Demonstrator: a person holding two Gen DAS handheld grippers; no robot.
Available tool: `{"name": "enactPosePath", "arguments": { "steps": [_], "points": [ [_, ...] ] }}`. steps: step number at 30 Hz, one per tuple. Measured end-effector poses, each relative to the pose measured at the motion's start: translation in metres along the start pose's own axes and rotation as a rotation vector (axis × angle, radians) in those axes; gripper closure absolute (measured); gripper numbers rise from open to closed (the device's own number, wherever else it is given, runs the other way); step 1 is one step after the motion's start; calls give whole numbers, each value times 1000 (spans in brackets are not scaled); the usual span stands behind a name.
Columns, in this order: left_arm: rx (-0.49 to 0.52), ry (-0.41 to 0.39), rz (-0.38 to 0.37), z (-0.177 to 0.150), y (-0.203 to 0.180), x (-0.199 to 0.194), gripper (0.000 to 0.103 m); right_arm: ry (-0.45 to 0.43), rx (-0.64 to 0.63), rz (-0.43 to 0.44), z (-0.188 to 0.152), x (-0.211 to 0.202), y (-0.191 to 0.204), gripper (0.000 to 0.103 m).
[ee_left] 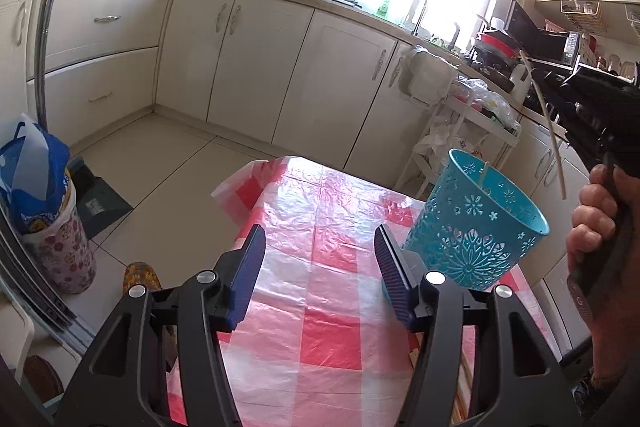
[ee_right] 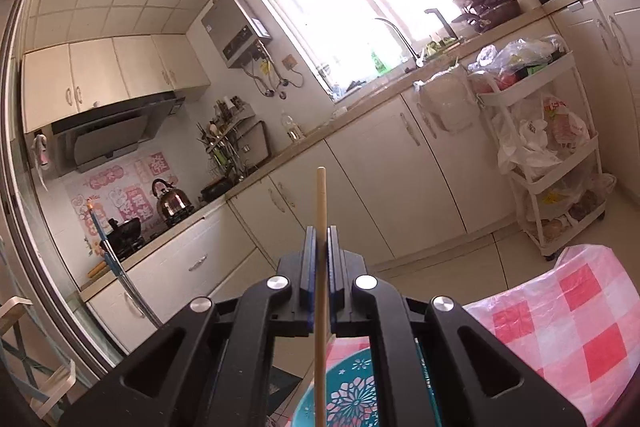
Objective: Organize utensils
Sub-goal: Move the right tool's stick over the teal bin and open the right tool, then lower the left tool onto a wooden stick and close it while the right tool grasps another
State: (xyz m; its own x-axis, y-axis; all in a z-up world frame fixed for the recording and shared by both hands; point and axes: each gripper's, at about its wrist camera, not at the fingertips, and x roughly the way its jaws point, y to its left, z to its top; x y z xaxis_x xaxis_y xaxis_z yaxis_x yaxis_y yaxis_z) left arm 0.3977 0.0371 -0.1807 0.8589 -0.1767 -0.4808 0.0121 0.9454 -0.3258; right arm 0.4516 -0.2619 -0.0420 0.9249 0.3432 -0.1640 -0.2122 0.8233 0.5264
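A wooden chopstick [ee_right: 320,247] is pinched between the closed fingers of the right gripper [ee_right: 321,239], its blunt end sticking up past the pads and its lower length running down out of the frame's bottom edge, so its tip is cut off there. From the left wrist view the same chopstick [ee_left: 548,119] hangs tilted in the air above the turquoise cut-out holder [ee_left: 476,227], not touching it; another thin stick already stands inside the holder. The holder sits near the bench's far right corner on the red-and-white checked plastic cover [ee_left: 320,267]. The right hand [ee_left: 596,223] grips its tool handle above the bench's right edge, partly cropped. The left gripper [ee_left: 320,259] is spread wide and holds nothing, its right finger just beside the holder. A white cart [ee_right: 548,163] stuffed with bags stands beyond the bench.
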Motion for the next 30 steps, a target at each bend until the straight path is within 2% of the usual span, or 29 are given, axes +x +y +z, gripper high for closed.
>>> {"name": "enactPosePath", "arguments": {
  "steps": [4,10,12,15,17,19,23,25,28,30],
  "points": [
    [-26,14,0,-6,11,5,49,48,-51,-35,-15,8,0,96],
    [-39,33,-5,-10,14,4,49,109,-57,-49,-24,8,-4,88],
    [-32,43,-11,-9,10,1,47,99,-64,-43,-22,-8,-2,84],
    [-17,84,-30,-14,2,-5,42,62,-66,-50,-21,-52,0,73],
    [-3,128,-43,-21,-3,-7,40,80,-90,-84,-31,-83,-3,67],
    [20,177,-60,-31,-11,-9,38,163,-122,-147,-54,-104,-10,67],
    [94,270,-72,-56,-37,-11,36,449,-240,-276,-125,-110,-29,69],
    [124,309,-66,-66,-50,-8,35,573,-268,-293,-155,-104,-36,73],
    [143,355,-57,-78,-66,-3,35,655,-317,-310,-181,-93,-40,75],
    [147,378,-34,-84,-71,1,35,671,-344,-325,-190,-85,-39,76]
  ]
}}
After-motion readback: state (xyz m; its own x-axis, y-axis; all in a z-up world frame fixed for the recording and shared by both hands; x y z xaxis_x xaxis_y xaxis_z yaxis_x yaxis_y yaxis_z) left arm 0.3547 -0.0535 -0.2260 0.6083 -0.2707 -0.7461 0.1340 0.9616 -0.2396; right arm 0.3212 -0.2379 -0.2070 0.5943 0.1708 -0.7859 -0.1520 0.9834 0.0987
